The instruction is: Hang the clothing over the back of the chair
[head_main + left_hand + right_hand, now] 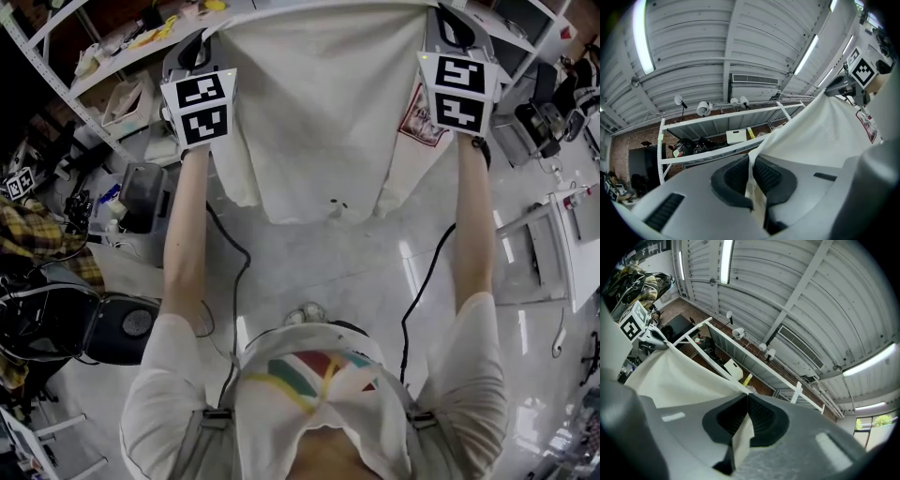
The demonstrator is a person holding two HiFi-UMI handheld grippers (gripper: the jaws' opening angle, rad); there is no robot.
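Observation:
A cream garment (319,112) hangs spread out between my two raised grippers, with a red printed patch (424,122) near its right edge. My left gripper (204,45) is shut on the garment's upper left edge, and my right gripper (442,21) is shut on the upper right edge. In the left gripper view the cloth (820,136) runs pinched between the dark pads (771,178) of the left gripper (751,180). In the right gripper view the cloth (679,376) is clamped in the right gripper (746,420). A black chair (108,328) stands on the floor at lower left.
Plaid clothing (37,234) lies beside the black chair. White shelving (112,56) with clutter runs along the back left. A white frame (553,244) stands at the right, with dark equipment (530,122) behind it. Cables (230,281) trail down from both grippers over the glossy floor.

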